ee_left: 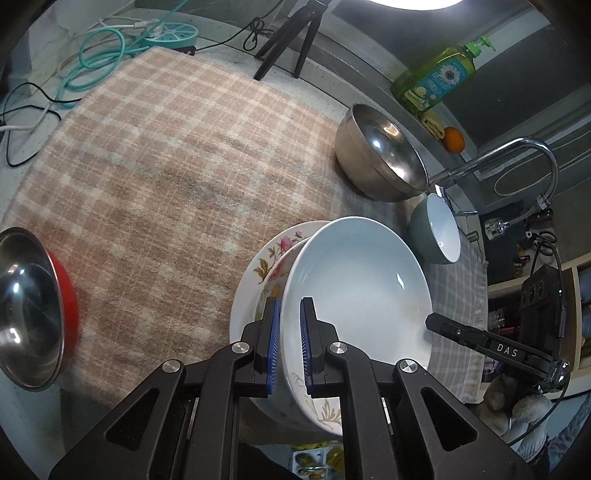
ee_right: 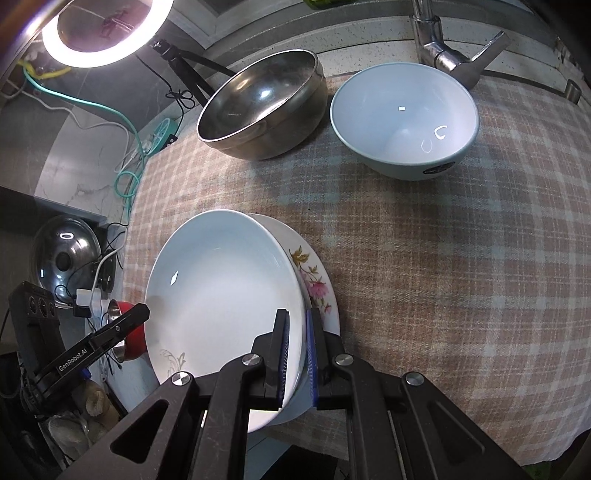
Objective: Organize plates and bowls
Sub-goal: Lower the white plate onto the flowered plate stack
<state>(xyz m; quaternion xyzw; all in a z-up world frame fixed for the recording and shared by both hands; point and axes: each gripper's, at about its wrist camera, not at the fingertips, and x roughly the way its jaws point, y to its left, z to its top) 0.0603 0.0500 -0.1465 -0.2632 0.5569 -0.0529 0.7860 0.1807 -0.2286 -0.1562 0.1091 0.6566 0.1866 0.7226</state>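
Speckled grey stone countertop point(ee_left: 229, 62), draped with pink-and-cream plaid cloth point(ee_left: 166, 155). Glowing white ring light point(ee_right: 107, 33) on black tripod point(ee_left: 291, 40). Curved chrome faucet point(ee_left: 517, 155) at counter edge. Green dish-soap pump bottle point(ee_left: 436, 79) and 1 orange fruit point(ee_left: 453, 139) on grey ledge. Teal coiled cable point(ee_left: 99, 59), far left.

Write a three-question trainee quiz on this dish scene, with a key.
1. True or false: both grippers straddle the rim of the same white plate.
2. What lies under that plate?
A. a flowered plate
B. a red bowl
C. a pot lid
3. Fill in: beside the steel bowl, near the faucet, stands a pale ____ bowl.

Key:
1. True: the left gripper and right gripper each have one finger on either side of its rim.
2. A, the flowered plate.
3. blue.
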